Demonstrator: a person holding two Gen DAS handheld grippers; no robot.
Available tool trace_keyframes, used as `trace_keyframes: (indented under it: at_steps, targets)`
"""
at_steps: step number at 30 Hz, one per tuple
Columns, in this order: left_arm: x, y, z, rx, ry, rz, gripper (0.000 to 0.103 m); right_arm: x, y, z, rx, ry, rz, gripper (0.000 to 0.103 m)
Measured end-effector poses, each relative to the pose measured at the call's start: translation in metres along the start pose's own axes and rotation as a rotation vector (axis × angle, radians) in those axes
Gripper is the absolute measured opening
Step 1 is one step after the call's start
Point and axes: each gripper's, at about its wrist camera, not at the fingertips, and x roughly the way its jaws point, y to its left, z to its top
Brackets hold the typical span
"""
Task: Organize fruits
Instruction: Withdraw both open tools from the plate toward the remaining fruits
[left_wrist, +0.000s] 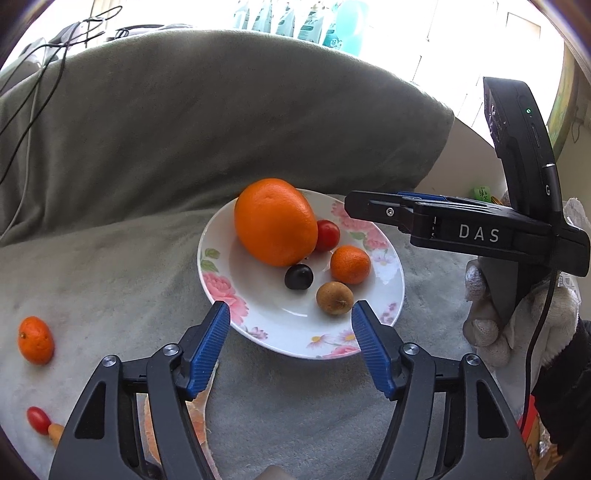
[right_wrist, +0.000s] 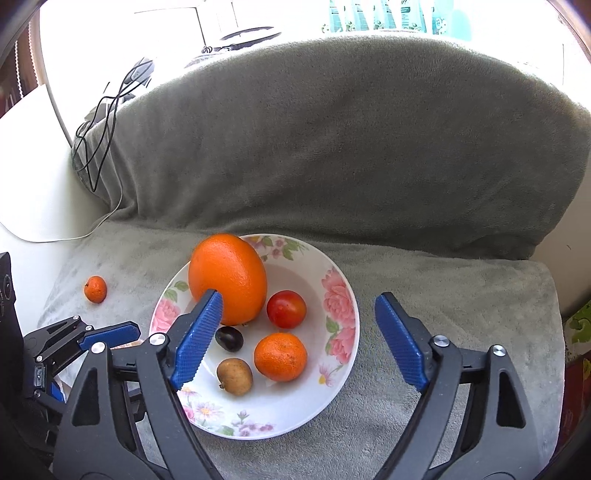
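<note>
I have both grippers poised over the floral plate (right_wrist: 340, 295), which sits on a grey plush blanket (right_wrist: 443, 295) draped over a sofa. My left gripper (left_wrist: 290, 321) has its jaws standing apart with nothing between them, just above the plate's near rim. My right gripper (right_wrist: 299, 325) has its jaws spread wide, also empty, straddling the plate; a white-gloved hand (left_wrist: 517, 325) grips its handle. On the plate lie a large orange (right_wrist: 229, 277), a cherry tomato (right_wrist: 286, 309) touching it, a mandarin (right_wrist: 280, 356), a dark grape (right_wrist: 229, 338) and a brown longan-like fruit (right_wrist: 235, 376). Off the plate, a second mandarin (left_wrist: 36, 339) rests well to the left on the blanket, and another cherry tomato (left_wrist: 38, 419) lies nearer me.
</note>
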Motion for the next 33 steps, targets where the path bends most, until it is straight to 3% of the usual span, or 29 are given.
trace_keyframes:
  at_steps: [17, 33]
  targets:
    - [-0.029, 0.011, 0.001, -0.015, -0.039, 0.026, 0.068, -0.040, 0.016, -0.005, 0.010, -0.058, 0.020, 0.087]
    - [-0.084, 0.073, -0.020, -0.075, -0.084, 0.134, 0.068, -0.066, 0.068, -0.023, -0.070, -0.072, 0.079, 0.087]
